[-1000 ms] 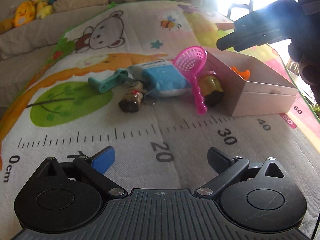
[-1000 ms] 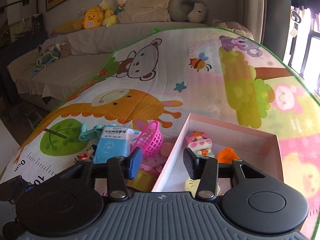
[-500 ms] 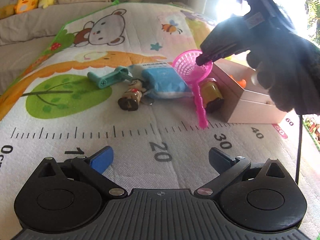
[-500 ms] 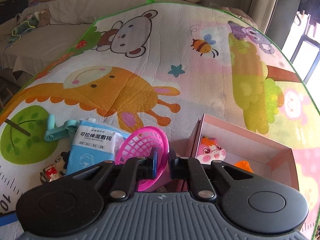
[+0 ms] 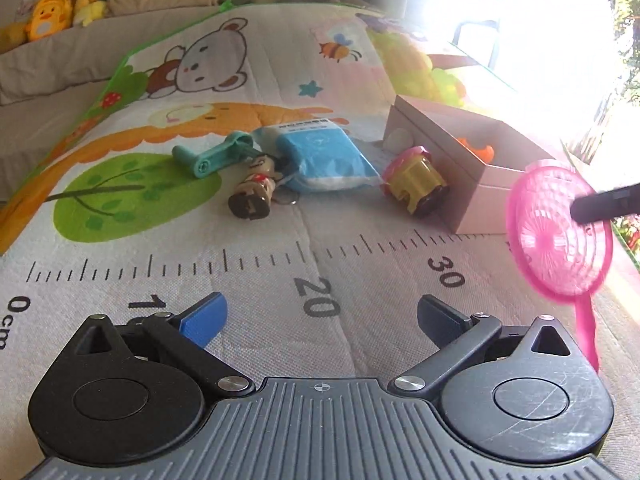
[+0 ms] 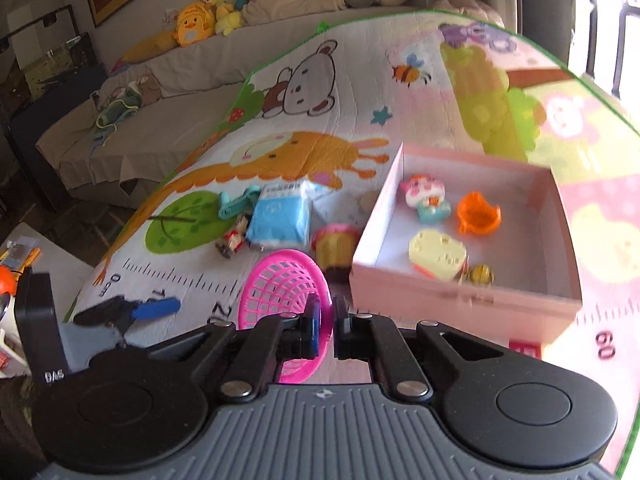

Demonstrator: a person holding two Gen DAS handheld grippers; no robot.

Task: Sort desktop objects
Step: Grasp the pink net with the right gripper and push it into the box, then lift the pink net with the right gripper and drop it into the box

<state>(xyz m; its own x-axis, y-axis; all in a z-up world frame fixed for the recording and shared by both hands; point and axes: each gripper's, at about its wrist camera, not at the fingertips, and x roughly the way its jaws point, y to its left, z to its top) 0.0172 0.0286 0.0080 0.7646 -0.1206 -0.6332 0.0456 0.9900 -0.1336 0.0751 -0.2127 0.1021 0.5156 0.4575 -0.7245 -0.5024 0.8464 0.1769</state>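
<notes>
Item: pink net scoop [image 6: 282, 288] — lifted clear of the mat, its rim pinched between the closed jaws of the right gripper [image 6: 325, 322]; a second ago it lay among the clutter, propped against the wall of the pink box [image 6: 460, 300]. In the left wrist view the scoop [image 5: 558, 228] hangs in the air near the box's front corner, handle dangling.
State of carrier: right gripper has just closed and now grips the rim; it has swung away from the pile.
Left gripper [image 5: 320, 316]: jaws wide, nothing between them, low over the printed ruler, unmoved.
Destination: box already holds a pink figure [image 6: 426, 196], an orange piece [image 6: 478, 214], a yellow toy [image 6: 438, 254].
Remaining on play mat [image 5: 280, 272]: teal clip [image 5: 212, 154], blue tissue pack [image 5: 324, 158], small figure [image 5: 254, 192], yellow-and-red toy [image 5: 416, 182], possibly a pale item behind it, glare obscures.
Judgement: pick done; placing into the box is outstanding
</notes>
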